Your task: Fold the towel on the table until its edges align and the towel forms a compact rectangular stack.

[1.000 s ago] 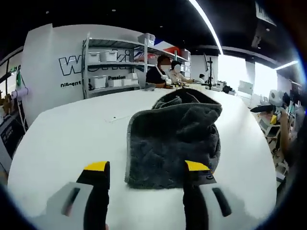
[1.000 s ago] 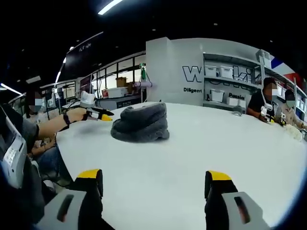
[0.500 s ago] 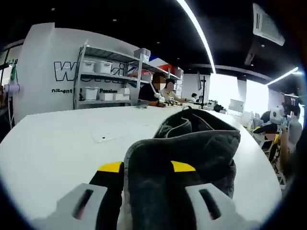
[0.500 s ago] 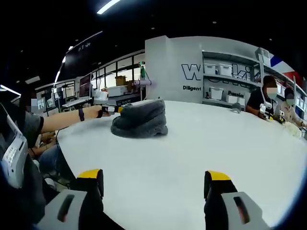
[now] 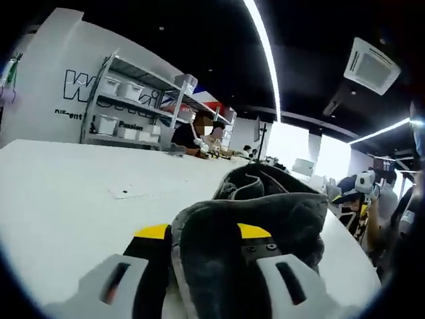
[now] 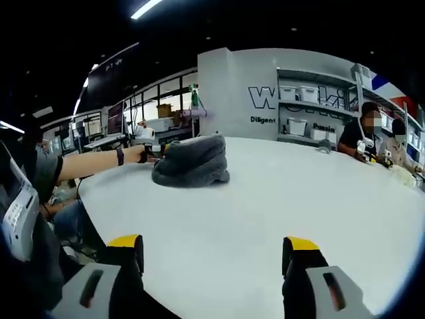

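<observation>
Fold barely started, I'd judge: towel point(image 6: 191, 161) is a rumpled heap near the tabletop point(image 6: 279, 199) edge on the person's side, no aligned edges or rectangle yet. Left tool point(image 5: 202, 231) is pinching the towel's near edge; right tool point(image 6: 208, 244) sits spread and empty, well apart. Shelf bins point(image 5: 106, 125) beyond the tabletop: contents can't tell.

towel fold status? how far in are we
Early. Done: nothing squared up; the dark grey towel sits as a rumpled heap on the white table. In hand: the left gripper has its jaws around a towel edge. Left: every fold and edge alignment; the right gripper is open, away from the towel.
</observation>
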### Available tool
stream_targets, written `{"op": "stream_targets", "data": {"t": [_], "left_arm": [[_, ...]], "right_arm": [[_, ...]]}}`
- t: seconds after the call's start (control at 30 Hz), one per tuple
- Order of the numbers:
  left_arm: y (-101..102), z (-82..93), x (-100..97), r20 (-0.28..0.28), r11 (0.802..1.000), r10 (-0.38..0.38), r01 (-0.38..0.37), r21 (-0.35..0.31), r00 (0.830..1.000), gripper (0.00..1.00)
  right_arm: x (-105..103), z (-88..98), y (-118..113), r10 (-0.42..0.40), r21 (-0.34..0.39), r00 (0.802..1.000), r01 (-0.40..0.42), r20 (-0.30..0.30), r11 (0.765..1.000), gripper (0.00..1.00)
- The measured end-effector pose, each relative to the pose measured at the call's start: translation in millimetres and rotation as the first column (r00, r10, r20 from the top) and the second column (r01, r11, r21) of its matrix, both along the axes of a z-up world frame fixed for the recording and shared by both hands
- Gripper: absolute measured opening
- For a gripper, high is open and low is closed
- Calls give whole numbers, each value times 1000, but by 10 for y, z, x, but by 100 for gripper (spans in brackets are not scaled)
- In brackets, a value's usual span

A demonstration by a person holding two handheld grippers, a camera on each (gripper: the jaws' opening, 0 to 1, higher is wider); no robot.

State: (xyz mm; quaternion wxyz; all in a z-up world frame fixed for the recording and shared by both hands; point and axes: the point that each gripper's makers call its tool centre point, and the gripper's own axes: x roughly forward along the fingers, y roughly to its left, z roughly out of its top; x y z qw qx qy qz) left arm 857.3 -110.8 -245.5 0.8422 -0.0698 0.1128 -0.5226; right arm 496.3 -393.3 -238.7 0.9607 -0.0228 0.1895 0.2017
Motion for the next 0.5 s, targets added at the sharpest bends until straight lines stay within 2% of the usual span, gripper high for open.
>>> {"op": "stream_targets", "data": {"t": [0.07, 0.17, 0.3, 0.37, 0.4, 0.5], "left_arm": [[-14, -12, -64, -6, 1000, -14, 14, 4, 1000, 30], [-9, 39, -182, 12, 999, -43, 42, 5, 999, 12], [-44, 212, -489, 35, 992, -120, 121, -24, 992, 9], [-57, 263, -556, 47, 989, -141, 142, -39, 989, 8], [-85, 432, -859, 76, 974, -200, 207, -91, 977, 8], [-133, 559, -1282, 99, 946, -290, 301, -119, 952, 8]], "right_arm": [[12, -24, 21, 5, 4, 1000, -5, -5, 1000, 90], [24, -51, 48, 16, 3, 1000, -16, -14, 1000, 89], [49, -74, 79, 25, 0, 999, -25, -22, 1000, 89], [55, -74, 85, 26, 1, 999, -26, -22, 1000, 89], [73, -76, 111, 32, 5, 999, -32, -23, 999, 88], [98, -79, 148, 39, 6, 999, -39, -25, 999, 88]]}}
